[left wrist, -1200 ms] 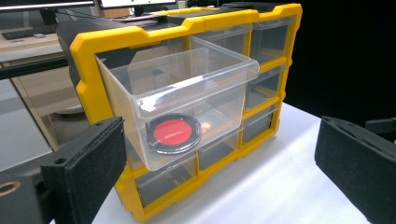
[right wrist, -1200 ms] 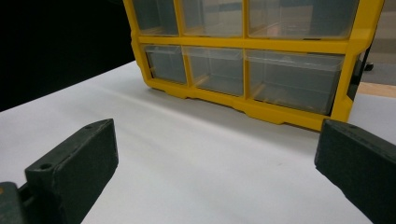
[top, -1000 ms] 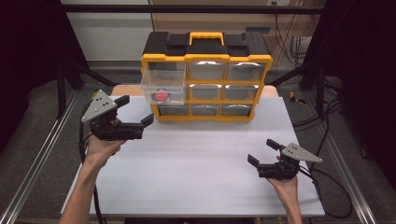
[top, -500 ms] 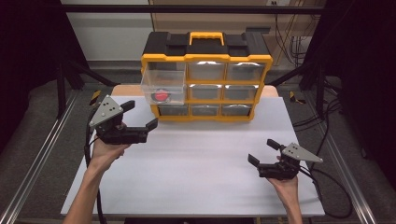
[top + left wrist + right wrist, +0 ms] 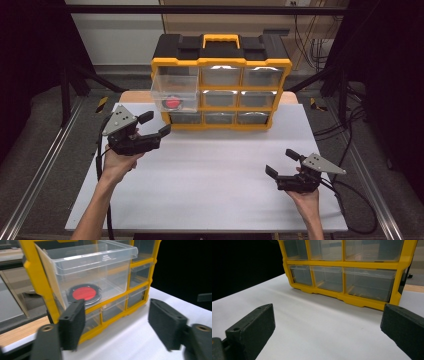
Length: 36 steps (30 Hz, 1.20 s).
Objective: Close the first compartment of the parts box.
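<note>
White counter (image 5: 210, 180) under dark frame rails; yellow-and-black drawer cabinet (image 5: 220, 82) stands at its 12 o'clock edge, drawer fronts facing 6 o'clock toward the person.

Top-left clear drawer (image 5: 176, 92) is pulled out toward 6 o'clock and sags a little at the front; its long axis runs 12–6, open top up. Red-capped round container (image 5: 84, 293) lies flat on the drawer floor near the front wall, cap up.

Left gripper (image 5: 150, 129) hangs at about 9 o'clock of the counter, just short of the drawer's front, jaws spread, nothing between them. Right gripper (image 5: 282, 164) sits low at 4 o'clock, well apart from the cabinet, jaws spread, empty.

Judgement: step in hand is working that drawer with the left gripper, either closing it or taking out the container.
- To close: push square on the front, along the 12–6 axis, lifting slightly against the sag so it does not jam.
- To pick: come down from above, clear of the drawer's walls.
- Right gripper could steady the cabinet.
</note>
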Each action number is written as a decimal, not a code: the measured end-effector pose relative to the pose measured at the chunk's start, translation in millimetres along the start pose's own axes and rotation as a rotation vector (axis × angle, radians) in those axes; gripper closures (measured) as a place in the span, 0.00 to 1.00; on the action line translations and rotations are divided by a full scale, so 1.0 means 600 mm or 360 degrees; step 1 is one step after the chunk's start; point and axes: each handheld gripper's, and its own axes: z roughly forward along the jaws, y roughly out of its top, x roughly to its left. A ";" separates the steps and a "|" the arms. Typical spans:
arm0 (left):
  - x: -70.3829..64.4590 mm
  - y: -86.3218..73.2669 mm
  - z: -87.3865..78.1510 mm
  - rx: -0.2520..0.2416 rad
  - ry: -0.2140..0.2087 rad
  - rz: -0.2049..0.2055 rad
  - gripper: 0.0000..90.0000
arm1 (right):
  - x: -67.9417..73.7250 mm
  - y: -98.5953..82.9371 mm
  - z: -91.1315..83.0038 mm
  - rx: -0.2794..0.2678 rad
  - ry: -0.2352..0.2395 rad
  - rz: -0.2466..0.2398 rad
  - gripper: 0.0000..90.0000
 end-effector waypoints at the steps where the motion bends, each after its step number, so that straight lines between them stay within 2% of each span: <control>1: -0.001 0.000 0.001 0.0002 0.0003 0.0002 0.39 | 0.000 0.000 0.000 -0.0002 0.0000 -0.0001 0.00; 15: 0.004 0.004 0.010 0.0028 -0.0006 -0.0010 0.76 | 0.000 0.000 -0.001 -0.0003 0.0000 0.0003 0.00; 23: 0.005 0.007 0.010 0.0037 -0.0015 0.0006 0.88 | 0.001 0.000 -0.001 -0.0002 0.0002 0.0004 0.00; 30: 0.007 0.011 0.019 0.0055 -0.0011 0.0051 0.99 | 0.000 0.000 -0.001 0.0001 0.0001 -0.0002 0.00; 36: 0.014 0.015 0.034 0.0078 -0.0008 0.0057 0.99 | -0.001 -0.001 -0.001 0.0002 0.0001 0.0000 0.00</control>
